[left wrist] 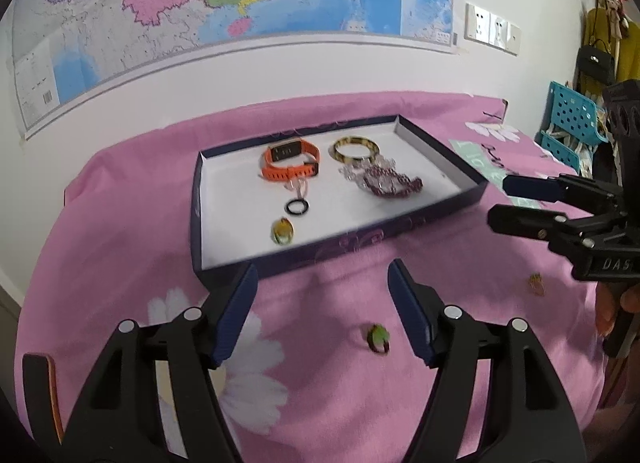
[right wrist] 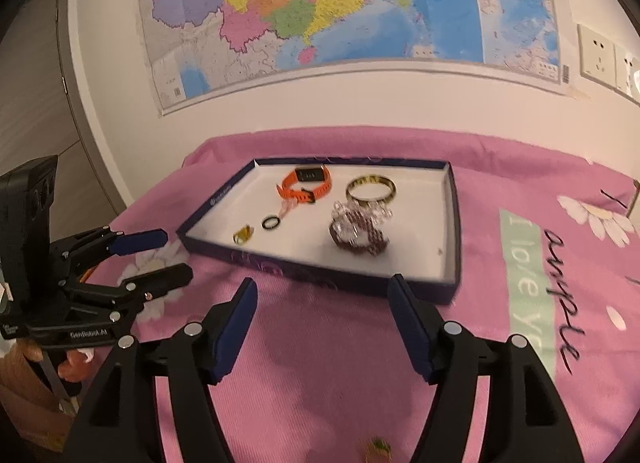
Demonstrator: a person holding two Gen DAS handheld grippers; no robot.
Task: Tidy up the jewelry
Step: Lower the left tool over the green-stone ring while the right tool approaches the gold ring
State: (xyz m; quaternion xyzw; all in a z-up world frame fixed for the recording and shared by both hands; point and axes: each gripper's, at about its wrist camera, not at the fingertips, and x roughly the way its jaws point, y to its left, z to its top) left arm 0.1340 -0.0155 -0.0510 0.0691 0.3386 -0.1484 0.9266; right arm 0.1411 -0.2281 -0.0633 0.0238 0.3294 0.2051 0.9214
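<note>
A dark blue tray [left wrist: 340, 251] [right wrist: 320, 275] with a white floor lies on the pink bedspread. In it are an orange watch [left wrist: 290, 163] [right wrist: 306, 183], a gold bangle [left wrist: 356, 149] [right wrist: 371, 189], a dark red bead bracelet [left wrist: 394, 183] [right wrist: 358, 233], a black ring [left wrist: 297, 207] [right wrist: 271, 222] and a yellow ring [left wrist: 282, 230] [right wrist: 244, 235]. A green ring [left wrist: 378, 337] [right wrist: 378, 447] and a small gold ring [left wrist: 536, 283] lie on the bedspread in front of the tray. My left gripper [left wrist: 322, 311] [right wrist: 172, 255] is open and empty. My right gripper [right wrist: 322, 327] [left wrist: 498, 201] is open and empty.
A map hangs on the wall behind the bed. Wall sockets [left wrist: 492, 29] are at the right. A turquoise basket [left wrist: 572, 123] and hanging bags stand at the far right. A door [right wrist: 36, 103] is at the left.
</note>
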